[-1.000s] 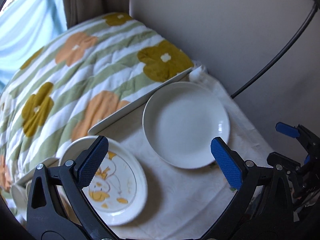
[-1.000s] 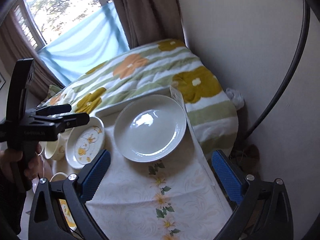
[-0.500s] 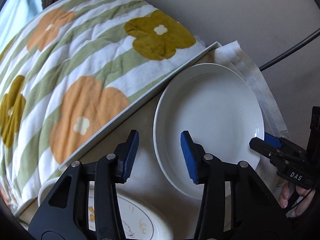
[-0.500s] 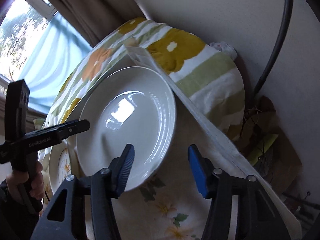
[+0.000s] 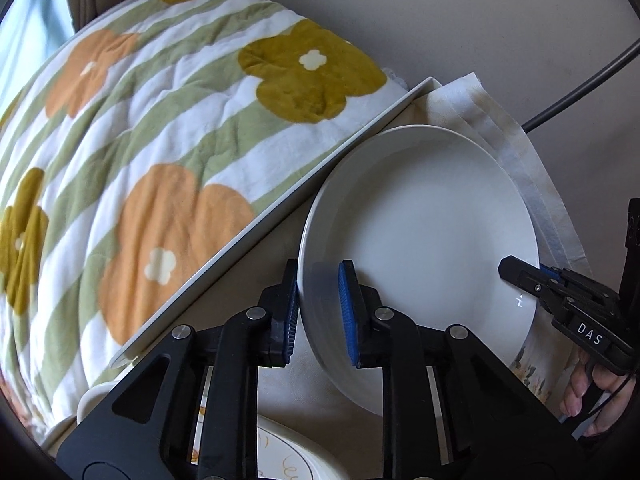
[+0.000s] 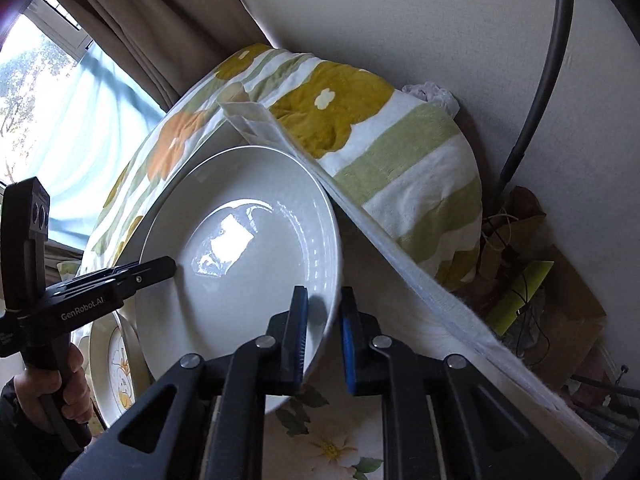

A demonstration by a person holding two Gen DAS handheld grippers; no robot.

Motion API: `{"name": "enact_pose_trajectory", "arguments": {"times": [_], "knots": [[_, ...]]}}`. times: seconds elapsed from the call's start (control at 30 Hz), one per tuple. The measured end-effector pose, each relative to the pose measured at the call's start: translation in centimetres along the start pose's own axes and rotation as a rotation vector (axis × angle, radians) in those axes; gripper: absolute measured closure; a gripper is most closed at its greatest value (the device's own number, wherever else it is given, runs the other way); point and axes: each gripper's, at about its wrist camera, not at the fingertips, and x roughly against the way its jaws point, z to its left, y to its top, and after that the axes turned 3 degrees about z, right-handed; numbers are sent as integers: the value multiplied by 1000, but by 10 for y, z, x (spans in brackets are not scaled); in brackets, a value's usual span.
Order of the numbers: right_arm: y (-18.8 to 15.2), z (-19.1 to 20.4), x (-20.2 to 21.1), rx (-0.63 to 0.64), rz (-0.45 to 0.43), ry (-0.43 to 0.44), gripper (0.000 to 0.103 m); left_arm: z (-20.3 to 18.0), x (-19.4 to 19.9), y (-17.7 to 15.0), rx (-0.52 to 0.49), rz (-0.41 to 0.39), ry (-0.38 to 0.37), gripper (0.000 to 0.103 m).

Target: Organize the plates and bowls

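Tablecloth (image 6: 336, 448) half hidden, both tools, left (image 5: 318, 312), right (image 6: 323, 344), clamping white plate (image 5: 420, 220) rim.

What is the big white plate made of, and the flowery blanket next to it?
The big white plate looks like glazed ceramic: it is smooth and the window shines in it. The flowery blanket looks like soft, fuzzy quilted fabric: it is puffy with stitched lines and no shine.
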Motion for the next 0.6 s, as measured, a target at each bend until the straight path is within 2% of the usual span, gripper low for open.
{"name": "enact_pose_trajectory", "arguments": {"times": [0.33, 0.5, 0.6], "knots": [[-1, 4, 13, 68, -26, 32, 89, -7, 26, -12, 24, -53, 35, 86], [2, 9, 38, 141, -25, 83, 89, -20, 66, -33, 76, -112, 79, 86], [5, 17, 57, 217, -3, 120, 89, -29, 95, -54, 146, -148, 111, 86]]}}
